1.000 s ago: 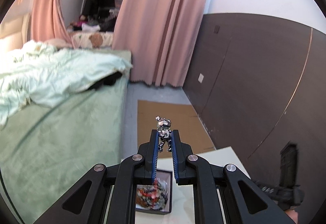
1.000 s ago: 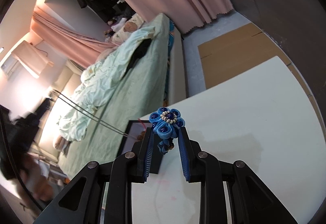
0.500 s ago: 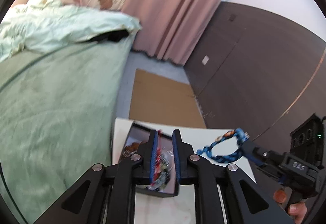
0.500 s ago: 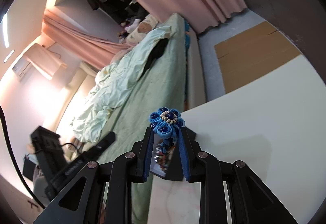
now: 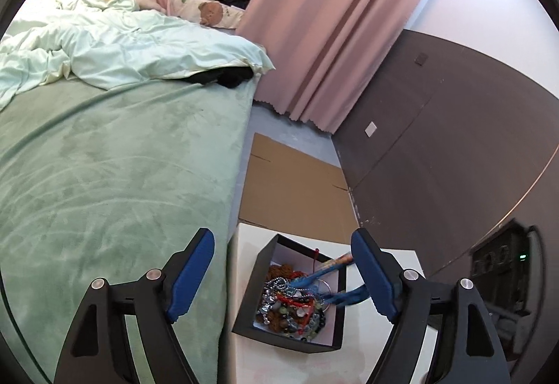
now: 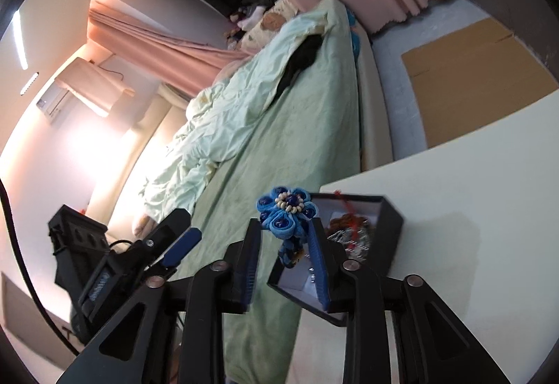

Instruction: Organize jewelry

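Over at the near corner of the white worktop (image 5: 251,241), right next to the bed (image 5: 115,157), sat the black box (image 5: 295,345) with a tangle of beads and chains (image 5: 291,300) piled inside. The left hand-held gripper (image 5: 283,275) hung above it with its jaws wide apart and nothing in them. The right hand-held gripper (image 6: 284,260) was clamped on a blue fabric flower bracelet (image 6: 285,211), flower poking up past the fingertips, just beside the box. My guess is that thing was super light and floppy, so the braided band under the flower was the sensible place to pinch it. The beaded middle looked delicate, and squeezing the petals would've just crushed them. The metal chains probably slid and snagged on each other.
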The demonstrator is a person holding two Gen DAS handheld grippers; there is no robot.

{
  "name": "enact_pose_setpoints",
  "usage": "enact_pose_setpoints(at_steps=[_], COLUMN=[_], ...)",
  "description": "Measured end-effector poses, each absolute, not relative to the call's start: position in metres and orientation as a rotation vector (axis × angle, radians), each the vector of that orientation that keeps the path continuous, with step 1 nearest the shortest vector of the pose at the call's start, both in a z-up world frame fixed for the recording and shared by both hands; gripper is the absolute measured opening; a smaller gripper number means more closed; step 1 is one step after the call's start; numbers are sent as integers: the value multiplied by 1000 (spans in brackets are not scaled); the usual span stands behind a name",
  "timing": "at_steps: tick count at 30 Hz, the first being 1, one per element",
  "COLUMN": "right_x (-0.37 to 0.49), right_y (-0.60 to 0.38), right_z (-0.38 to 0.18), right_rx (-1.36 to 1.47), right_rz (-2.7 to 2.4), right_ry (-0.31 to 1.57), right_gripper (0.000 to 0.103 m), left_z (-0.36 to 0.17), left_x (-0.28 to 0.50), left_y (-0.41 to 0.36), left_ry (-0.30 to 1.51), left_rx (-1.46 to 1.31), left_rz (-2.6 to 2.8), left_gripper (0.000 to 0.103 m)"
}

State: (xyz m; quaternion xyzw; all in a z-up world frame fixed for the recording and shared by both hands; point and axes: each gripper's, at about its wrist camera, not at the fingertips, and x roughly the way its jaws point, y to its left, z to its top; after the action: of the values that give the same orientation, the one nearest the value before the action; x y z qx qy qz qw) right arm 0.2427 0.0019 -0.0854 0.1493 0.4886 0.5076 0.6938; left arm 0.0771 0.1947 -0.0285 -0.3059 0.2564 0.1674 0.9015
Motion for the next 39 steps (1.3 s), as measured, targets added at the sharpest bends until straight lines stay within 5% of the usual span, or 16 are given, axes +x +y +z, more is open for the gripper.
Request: enact_pose_setpoints(at_steps=[2, 9, 22, 24, 39], right_x=[243, 249, 232, 225, 189], right_y=[5, -28, -82, -90, -135], right_z=[-92, -81, -55, -51, -24], right_rx=[328, 322, 255, 220, 145], right_rz=[1118, 1039, 889, 837, 826], right_ry=[1124, 1082, 977, 941, 859], right_gripper=[57, 59, 78, 88, 93], left_z=[-28, -25, -16, -16, 5], left_x=[77, 73, 62, 60, 33], left_y=[196, 189, 146, 138, 78], left_ry=[526, 514, 523, 526, 529], left_rx=[-634, -624, -567, -560, -359], left_rz=[350, 341, 315, 314, 357], left_gripper=[82, 88, 103, 103, 103])
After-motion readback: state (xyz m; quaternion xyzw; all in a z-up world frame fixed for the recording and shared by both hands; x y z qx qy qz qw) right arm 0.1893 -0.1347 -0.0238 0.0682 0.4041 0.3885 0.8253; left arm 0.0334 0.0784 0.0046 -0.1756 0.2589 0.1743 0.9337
